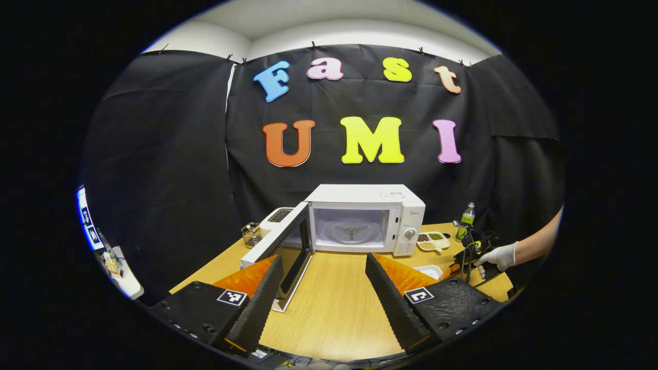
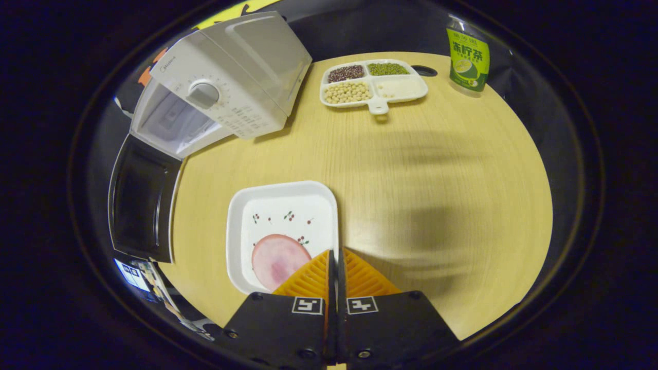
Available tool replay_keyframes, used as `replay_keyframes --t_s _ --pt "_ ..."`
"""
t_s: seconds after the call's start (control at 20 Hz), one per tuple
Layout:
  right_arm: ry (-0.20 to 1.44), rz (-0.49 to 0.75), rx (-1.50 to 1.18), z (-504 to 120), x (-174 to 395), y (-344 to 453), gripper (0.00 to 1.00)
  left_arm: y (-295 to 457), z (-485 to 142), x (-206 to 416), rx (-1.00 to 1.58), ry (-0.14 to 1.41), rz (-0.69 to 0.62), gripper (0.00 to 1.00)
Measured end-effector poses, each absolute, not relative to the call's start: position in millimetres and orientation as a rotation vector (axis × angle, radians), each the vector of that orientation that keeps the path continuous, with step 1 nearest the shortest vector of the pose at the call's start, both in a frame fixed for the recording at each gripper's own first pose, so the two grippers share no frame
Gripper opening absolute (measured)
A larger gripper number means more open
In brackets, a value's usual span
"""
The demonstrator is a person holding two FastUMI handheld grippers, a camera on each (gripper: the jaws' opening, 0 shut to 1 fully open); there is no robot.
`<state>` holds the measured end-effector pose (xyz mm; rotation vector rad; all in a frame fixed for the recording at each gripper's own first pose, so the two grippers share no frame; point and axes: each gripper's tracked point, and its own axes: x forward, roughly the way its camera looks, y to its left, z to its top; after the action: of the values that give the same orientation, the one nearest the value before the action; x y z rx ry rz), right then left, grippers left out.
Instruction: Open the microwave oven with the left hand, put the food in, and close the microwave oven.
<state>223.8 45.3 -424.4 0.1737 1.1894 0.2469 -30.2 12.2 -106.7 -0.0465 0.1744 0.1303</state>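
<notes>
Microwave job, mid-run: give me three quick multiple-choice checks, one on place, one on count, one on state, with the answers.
1. Where does the white plate with the slice of ham sit?
A. inside the microwave
B. on the table, in front of the microwave
C. on top of the microwave

2. How many compartments does the divided tray have?
A. two
B. four
C. six

3. How is the microwave door?
A. swung open
B. shut
C. taken off

Answers:
1 B: in the right gripper view the plate rests on the wooden table, with the right claw closed at its edge.
2 B: four sections show, each with a different filling.
3 A: in the left gripper view the door stands out from the microwave and the turntable inside is visible, beyond the open left claw.
</notes>
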Motion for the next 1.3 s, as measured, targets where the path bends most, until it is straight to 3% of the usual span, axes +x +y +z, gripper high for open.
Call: replay_keyframes --t_s 0.2,0.35,0.4,0.7,0.85,1.1,1.15,1.2,1.3 --pt "1.209 0.204 0.089 -423.7 225.1 46.6 0.04 26.8 -115.1 -12.8 -0.042 0.149 0.084 0.95" --pt "1.211 0.17 0.153 -424.0 222.2 50.4 0.0 44.6 -127.2 -10.4 -0.044 0.152 0.062 0.95" --pt "1.204 0.166 0.2 -423.1 217.9 53.7 0.04 50.1 -129.9 -11.5 -0.056 0.156 0.055 0.95" --pt "1.058 0.154 0.431 -390.9 203.4 78.7 0.0 85.7 -130.4 -9.1 -0.139 0.18 0.012 0.95" --pt "0.963 0.139 0.502 -370.2 204.7 98.9 0.04 104.9 -120.0 -1.9 -0.123 0.163 0.029 0.94" --pt "0.835 0.157 0.592 -332.8 210.1 154.6 0.0 117.9 -106.5 6.9 -0.065 0.157 0.056 0.94" --pt "0.813 0.163 0.627 -327.2 213.6 169.3 0.04 118.7 -106.9 8.1 -0.048 0.173 0.058 0.94" --pt "0.793 0.171 0.657 -322.2 217.8 184.5 0.0 120.2 -104.8 9.3 -0.029 0.18 0.058 0.94" --pt "0.756 0.179 0.719 -313.4 225.7 213.2 0.04 118.5 -99.3 14.8 -0.006 0.189 0.049 0.94"
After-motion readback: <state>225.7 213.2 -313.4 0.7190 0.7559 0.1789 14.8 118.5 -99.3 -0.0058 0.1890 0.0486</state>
